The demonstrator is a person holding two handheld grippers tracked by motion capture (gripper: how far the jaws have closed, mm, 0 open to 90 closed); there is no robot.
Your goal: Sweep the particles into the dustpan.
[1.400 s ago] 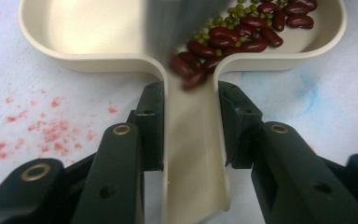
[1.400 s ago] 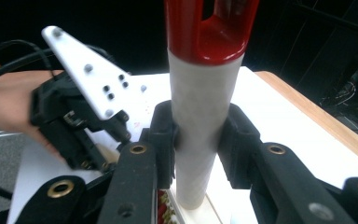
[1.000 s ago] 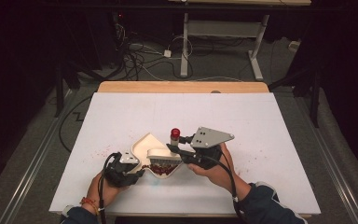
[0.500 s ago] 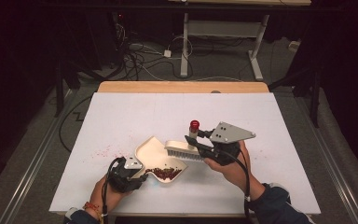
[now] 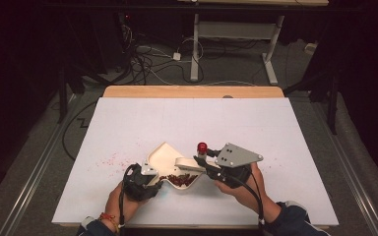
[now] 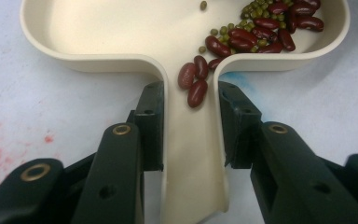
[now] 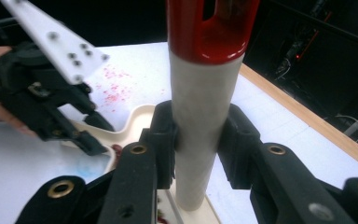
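Observation:
A cream dustpan lies near the table's front, with red kidney beans and small green beans heaped in one corner. Three red beans sit at the mouth of its handle. My left gripper is shut on that handle, one jaw on each side. My right gripper is shut on a small brush, clamping its white shaft below the red cap. The brush head rests over the pan's right edge. The right gripper view shows the left gripper on the pan.
Red specks dot the white table cover left of the pan, and a faint blue smear lies beside the handle. The wooden far edge bounds the table; cables and desk legs lie beyond it.
The right gripper carried the brush rightward, off the beans, then lowered it slightly to the pan's right edge. The left gripper kept its hold on the pan handle.

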